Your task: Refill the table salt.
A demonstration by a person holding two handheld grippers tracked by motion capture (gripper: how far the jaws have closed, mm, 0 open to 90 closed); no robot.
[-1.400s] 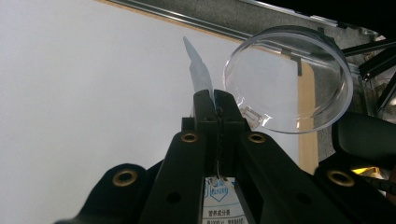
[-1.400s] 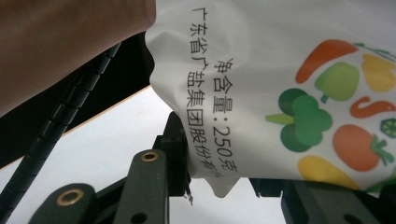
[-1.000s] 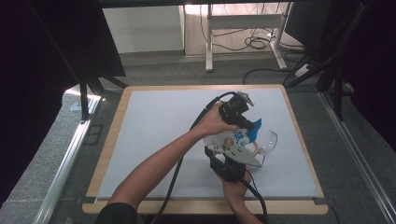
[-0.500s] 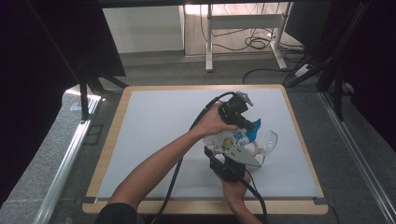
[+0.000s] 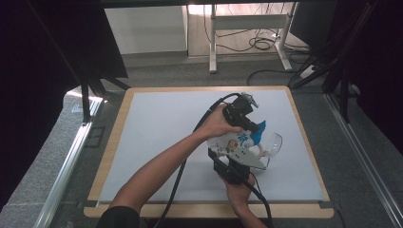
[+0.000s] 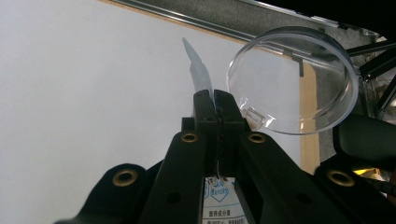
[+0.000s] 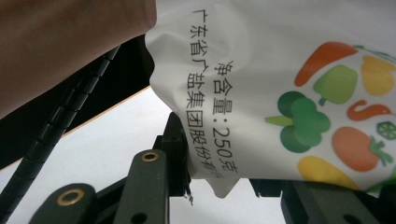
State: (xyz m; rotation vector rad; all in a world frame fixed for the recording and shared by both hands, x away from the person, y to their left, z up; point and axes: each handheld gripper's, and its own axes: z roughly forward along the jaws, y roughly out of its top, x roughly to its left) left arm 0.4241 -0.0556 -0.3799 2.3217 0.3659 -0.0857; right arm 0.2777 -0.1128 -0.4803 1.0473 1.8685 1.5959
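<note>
- Grey floor runs round a wood-edged counter (image 5: 142,142) with a white top; a desk frame (image 5: 247,28) and loose cables (image 5: 259,43) sit beyond it at 12 o'clock.
- Right of the counter's centre, at about 3 o'clock, a person holds a white pouch (image 5: 233,142) up between two grippers.
- Left gripper (image 5: 247,124) reaches in from the upper side, its fingers (image 6: 205,109) pressed together on the pouch's top edge; in the left gripper view a thin strip of clear film (image 6: 198,70) sticks out past the fingertips.
- A blue corner of the pouch (image 5: 259,133) shows just beside that gripper, at its 4 o'clock.
- Right gripper (image 5: 232,164) comes up from 6 o'clock, under the pouch, with the hand (image 5: 237,192) near the counter's front edge.
- In the right gripper view its fingers (image 7: 175,158) stand part-way apart, clamped on the pouch's lower edge; one finger touches the left side of the pouch and the other is mostly hidden behind it.
- The pouch (image 7: 280,84) bears black printed characters and coloured vegetable pictures.
- A clear round dish (image 5: 271,145) lies just beside the pouch, at its 3 o'clock; in the left gripper view it (image 6: 292,79) appears at 1 o'clock of the fingertips.
- Whether the pouch touches the dish I cannot tell.
</note>
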